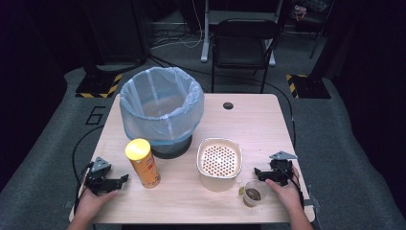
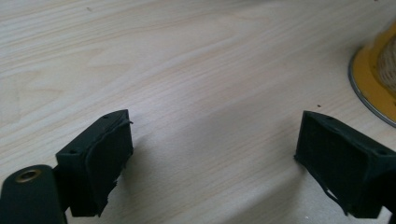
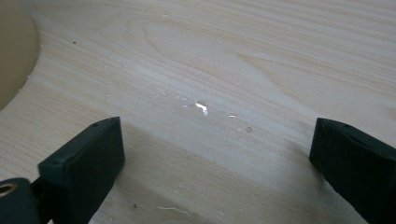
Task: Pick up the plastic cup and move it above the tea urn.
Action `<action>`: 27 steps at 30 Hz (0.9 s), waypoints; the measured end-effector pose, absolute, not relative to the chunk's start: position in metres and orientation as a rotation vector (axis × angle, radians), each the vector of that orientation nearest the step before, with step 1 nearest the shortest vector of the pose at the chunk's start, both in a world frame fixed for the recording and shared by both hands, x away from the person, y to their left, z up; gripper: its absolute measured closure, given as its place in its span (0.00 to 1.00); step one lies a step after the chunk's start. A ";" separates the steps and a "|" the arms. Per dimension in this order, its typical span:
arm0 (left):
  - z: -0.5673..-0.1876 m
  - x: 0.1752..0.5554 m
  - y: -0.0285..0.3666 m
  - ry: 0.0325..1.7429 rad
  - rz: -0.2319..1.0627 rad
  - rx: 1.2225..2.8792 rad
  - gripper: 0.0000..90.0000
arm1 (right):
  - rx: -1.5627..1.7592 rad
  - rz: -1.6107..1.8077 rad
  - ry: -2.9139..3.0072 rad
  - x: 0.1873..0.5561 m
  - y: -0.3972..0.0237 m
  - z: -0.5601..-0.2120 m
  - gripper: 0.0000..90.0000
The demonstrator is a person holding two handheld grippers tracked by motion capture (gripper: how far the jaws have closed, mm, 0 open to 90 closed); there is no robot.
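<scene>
My left gripper (image 1: 120, 182) rests low on the wooden table (image 1: 258, 124) at its front left, held by a hand. Its jaws point right at a chips can (image 1: 143, 164) with a yellow lid, a short gap away. In the left gripper view the gripper (image 2: 215, 154) stands open over bare wood, with the can's yellow base (image 2: 373, 79) at the right edge. My right gripper (image 1: 261, 176) sits at the front right, open and empty, beside a clear cup (image 1: 253, 192) holding a tea bag. In the right gripper view the gripper (image 3: 217, 154) spans bare wood.
A bin lined with a pale blue bag (image 1: 161, 106) stands at the back left. A cream container with a perforated top (image 1: 219, 162) sits mid-table; its wall (image 3: 14, 51) shows left in the right gripper view. A black chair (image 1: 242, 45) is beyond the table.
</scene>
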State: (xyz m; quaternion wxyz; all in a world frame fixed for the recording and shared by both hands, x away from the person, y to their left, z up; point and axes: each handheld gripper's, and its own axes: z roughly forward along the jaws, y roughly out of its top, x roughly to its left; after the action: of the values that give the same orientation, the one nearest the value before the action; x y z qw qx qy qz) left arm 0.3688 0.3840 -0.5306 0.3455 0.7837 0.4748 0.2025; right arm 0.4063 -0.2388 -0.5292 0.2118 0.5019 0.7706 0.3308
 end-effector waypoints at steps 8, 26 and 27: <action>-0.532 0.369 0.380 1.214 0.517 2.045 0.04 | 1.392 0.917 2.145 0.406 -0.239 -0.529 0.03; -0.532 0.370 0.379 1.257 0.537 2.025 0.05 | 1.389 0.916 2.146 0.406 -0.239 -0.529 0.03; -0.532 0.370 0.379 1.257 0.537 2.025 0.05 | 1.389 0.916 2.146 0.406 -0.239 -0.529 0.03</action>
State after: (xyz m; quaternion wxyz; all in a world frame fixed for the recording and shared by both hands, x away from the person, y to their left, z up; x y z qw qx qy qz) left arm 0.3703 0.3790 -0.5322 0.3420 0.7788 0.4836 0.2066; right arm 0.4064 -0.2391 -0.5292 0.2113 0.5000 0.7724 0.3298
